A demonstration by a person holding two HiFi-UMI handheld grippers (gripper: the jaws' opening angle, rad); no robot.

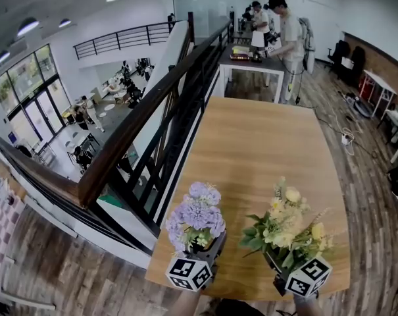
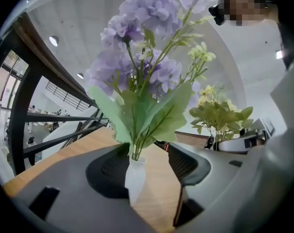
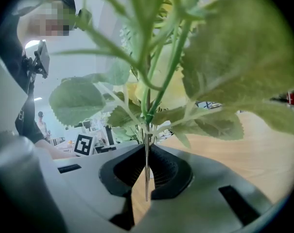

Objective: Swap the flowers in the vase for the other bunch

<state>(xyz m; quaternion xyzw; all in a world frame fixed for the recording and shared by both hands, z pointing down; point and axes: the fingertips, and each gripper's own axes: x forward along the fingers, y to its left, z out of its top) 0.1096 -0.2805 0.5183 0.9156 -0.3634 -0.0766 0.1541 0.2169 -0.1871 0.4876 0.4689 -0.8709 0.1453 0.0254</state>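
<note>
A purple bunch [image 1: 197, 212] [image 2: 137, 57] stands upright in a small white vase [image 2: 135, 176] on the wooden table [image 1: 264, 143], near its front left corner. My left gripper [image 1: 202, 247] [image 2: 147, 165] is open around the vase; the vase stands close to the left pad, with a clear gap to the right pad. My right gripper [image 1: 278, 264] [image 3: 146, 171] is shut on the thin stems of a yellow-green bunch [image 1: 287, 232] [image 3: 161, 81], held upright above the table to the right of the vase. That bunch [image 2: 219, 113] also shows beyond the vase in the left gripper view.
A dark railing [image 1: 152, 110] runs along the table's left side, with a drop to a lower floor beyond it. The table's front edge [image 1: 251, 295] lies just under both grippers. Farther back stands another table [image 1: 251, 61] with people [image 1: 291, 38] at it.
</note>
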